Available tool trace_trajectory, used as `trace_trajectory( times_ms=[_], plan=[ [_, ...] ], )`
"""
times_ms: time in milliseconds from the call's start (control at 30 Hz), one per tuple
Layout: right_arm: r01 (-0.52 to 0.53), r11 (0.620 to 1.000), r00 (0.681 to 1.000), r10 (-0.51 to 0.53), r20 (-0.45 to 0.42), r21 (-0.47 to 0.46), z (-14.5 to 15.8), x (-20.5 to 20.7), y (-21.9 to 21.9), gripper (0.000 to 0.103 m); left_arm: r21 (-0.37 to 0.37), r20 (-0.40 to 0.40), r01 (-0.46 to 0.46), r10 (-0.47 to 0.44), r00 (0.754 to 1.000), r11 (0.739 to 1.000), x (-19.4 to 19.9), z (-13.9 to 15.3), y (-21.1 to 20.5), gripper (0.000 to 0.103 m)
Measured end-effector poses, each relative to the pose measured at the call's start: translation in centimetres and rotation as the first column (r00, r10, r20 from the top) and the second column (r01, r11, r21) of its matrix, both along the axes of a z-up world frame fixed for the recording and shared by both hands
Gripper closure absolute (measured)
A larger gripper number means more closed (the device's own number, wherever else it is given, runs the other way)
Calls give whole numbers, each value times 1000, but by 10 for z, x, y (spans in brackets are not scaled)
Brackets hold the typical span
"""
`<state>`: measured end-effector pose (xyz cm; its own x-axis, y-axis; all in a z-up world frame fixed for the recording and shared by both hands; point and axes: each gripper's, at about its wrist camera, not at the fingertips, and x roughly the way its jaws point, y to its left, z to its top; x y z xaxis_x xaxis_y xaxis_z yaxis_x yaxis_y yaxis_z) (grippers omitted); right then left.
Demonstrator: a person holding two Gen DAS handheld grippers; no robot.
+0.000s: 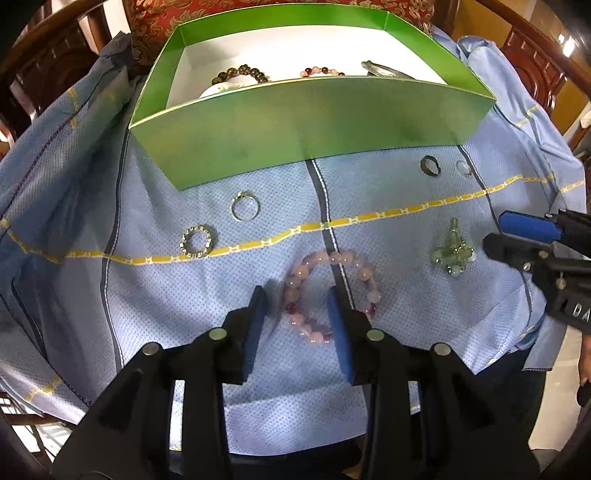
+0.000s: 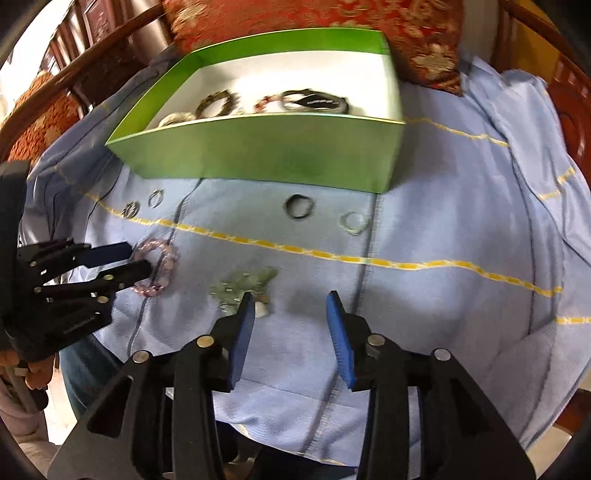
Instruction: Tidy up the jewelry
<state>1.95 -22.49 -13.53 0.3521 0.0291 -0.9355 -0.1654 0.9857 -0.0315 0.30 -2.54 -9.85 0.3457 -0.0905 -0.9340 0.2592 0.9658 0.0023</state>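
Note:
A pink bead bracelet (image 1: 332, 258) (image 2: 162, 247) lies on the blue cloth. My left gripper (image 1: 297, 295) (image 2: 142, 258) points down over it. The bracelet's left side sits between the blue pads, and one finger (image 1: 340, 325) stands inside the loop. The pads are apart and do not press the beads. My right gripper (image 2: 291, 299) (image 1: 493, 232) is open with only bare cloth between its fingers. A green bead cluster (image 2: 243, 282) (image 1: 452, 251) lies just beyond its left finger. The green box (image 1: 314, 122) (image 2: 266, 147) behind holds several bracelets.
Loose on the cloth (image 1: 147, 295) are a silver ring (image 1: 245, 206), a rhinestone ring (image 1: 197, 240), a dark ring (image 1: 430, 166) (image 2: 299, 206) and a clear ring (image 1: 463, 169) (image 2: 354, 221). A red patterned cushion (image 2: 332, 18) and dark wooden chair rails stand behind the box.

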Motion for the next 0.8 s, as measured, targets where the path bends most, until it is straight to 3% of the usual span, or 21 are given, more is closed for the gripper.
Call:
trace_trajectory(
  times_ms=[200,600,800],
  plan=[
    [-55,997,998,54,-19,-47,-12,1,24,55,23,23,7,-8,1000,1000,-2,-1,-4,66],
    [-104,989,995,103,-15,-105,-27,10,46,55,41,36,20,-22,999,999,-1,-3,-8,66],
    [-113,989,994,112,-16,-92,-28,15,50,83,44,38,23,-25,999,999,-1,-3,-8,66]
  ],
)
